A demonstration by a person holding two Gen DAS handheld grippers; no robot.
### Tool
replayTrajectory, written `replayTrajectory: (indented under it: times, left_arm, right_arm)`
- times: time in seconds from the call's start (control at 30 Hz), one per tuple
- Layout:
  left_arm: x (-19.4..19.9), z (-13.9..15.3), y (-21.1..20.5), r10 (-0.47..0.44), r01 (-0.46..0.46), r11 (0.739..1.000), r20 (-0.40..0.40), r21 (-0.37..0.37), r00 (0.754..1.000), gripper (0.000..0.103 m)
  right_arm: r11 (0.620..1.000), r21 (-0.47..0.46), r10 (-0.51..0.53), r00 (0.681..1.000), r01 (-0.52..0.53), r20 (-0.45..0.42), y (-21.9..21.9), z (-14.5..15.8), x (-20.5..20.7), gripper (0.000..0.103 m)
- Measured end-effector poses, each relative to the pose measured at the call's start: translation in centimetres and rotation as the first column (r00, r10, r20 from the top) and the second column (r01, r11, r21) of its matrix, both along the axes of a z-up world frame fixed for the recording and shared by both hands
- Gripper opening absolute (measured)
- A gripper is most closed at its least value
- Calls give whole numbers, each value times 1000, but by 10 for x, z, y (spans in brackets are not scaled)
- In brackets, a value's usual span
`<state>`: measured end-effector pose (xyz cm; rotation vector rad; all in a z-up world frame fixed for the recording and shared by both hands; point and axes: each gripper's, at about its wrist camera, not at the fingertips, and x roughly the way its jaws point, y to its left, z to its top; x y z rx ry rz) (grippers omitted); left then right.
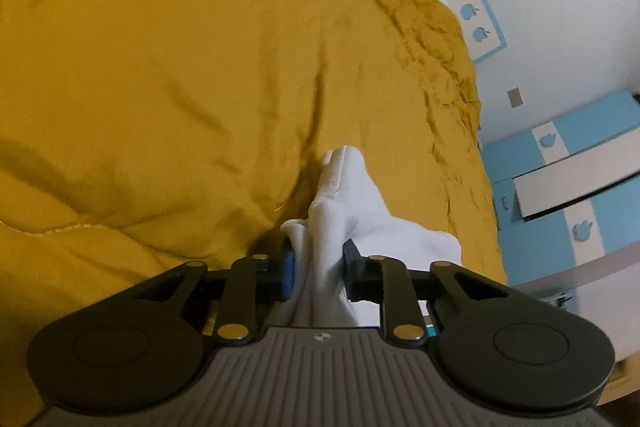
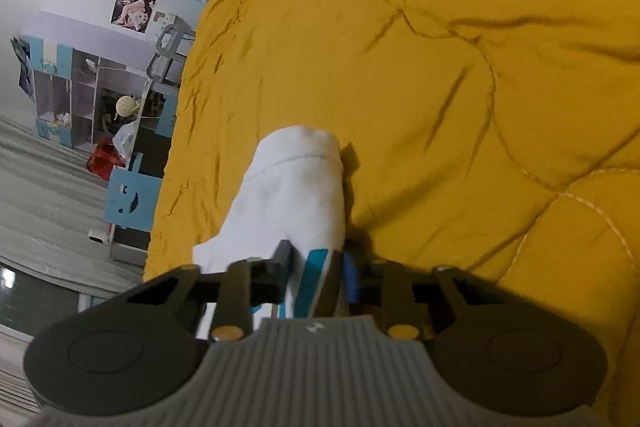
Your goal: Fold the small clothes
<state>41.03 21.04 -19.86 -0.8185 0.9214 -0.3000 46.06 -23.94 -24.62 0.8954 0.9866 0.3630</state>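
Note:
A small white sock [image 1: 340, 203] lies on a mustard yellow quilt [image 1: 180, 67]. My left gripper [image 1: 318, 263] is shut on one bunched end of it, the cloth pinched between the two black fingers. In the right wrist view the white sock [image 2: 296, 187] shows a teal stripe near its cuff. My right gripper [image 2: 316, 269] is shut on that striped end. The sock's far end rests on the quilt [image 2: 460, 87] in both views.
The quilt is wrinkled and ends at the bed edge [image 1: 480, 155]. Beyond it stand blue and white furniture [image 1: 568, 171] and a white wall. The right wrist view shows shelves [image 2: 80, 95], a red bag [image 2: 105, 163] and grey floor to the left of the bed.

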Motion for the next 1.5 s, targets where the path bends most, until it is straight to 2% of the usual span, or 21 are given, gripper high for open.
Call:
replayTrajectory:
  times: [0.07,0.13,0.27,0.37,0.63,0.8,0.87,1.0,1.1,1.27,1.4,1.5]
  left_arm:
    - [-10,20,-5,-4,1,998,42,60,999,22]
    - [-23,42,-13,-8,-2,994,92,109,996,21]
    - [-58,88,-27,-18,-26,978,205,209,979,21]
    - [-92,120,-34,-18,-55,968,286,245,958,21]
    - [-190,191,-64,-16,-102,967,456,233,890,20]
    - [-226,220,-88,-35,-78,978,526,191,850,20]
    - [-230,224,-97,-44,-58,983,535,172,844,20]
    - [-228,220,-112,-79,-1,989,524,150,848,20]
    - [-212,203,-117,-96,26,988,473,152,876,20]
    - [-176,159,-121,-125,56,979,354,197,927,20]
    - [-145,138,-121,-128,61,973,299,223,946,20]
    - [-122,126,-124,-156,82,959,263,272,952,20]
  right_arm:
    - [1000,-24,2,999,-2,35,2,12,-4,7]
    - [1000,-28,12,996,-10,89,5,29,-12,7]
    - [992,-121,54,975,-28,217,18,80,-33,5]
    - [990,-142,66,952,-24,300,21,115,-58,5]
    - [989,-149,65,884,5,463,0,192,-154,4]
    - [985,-166,50,839,49,543,-26,236,-217,4]
    - [984,-165,37,824,69,566,-40,251,-238,4]
    - [977,-180,14,809,114,588,-66,270,-271,4]
    - [966,-219,13,822,137,569,-77,268,-274,4]
    - [970,-212,-19,905,121,425,-91,214,-242,4]
    - [969,-219,-24,926,114,376,-89,183,-212,4]
    - [955,-278,1,936,104,352,-81,171,-185,4]
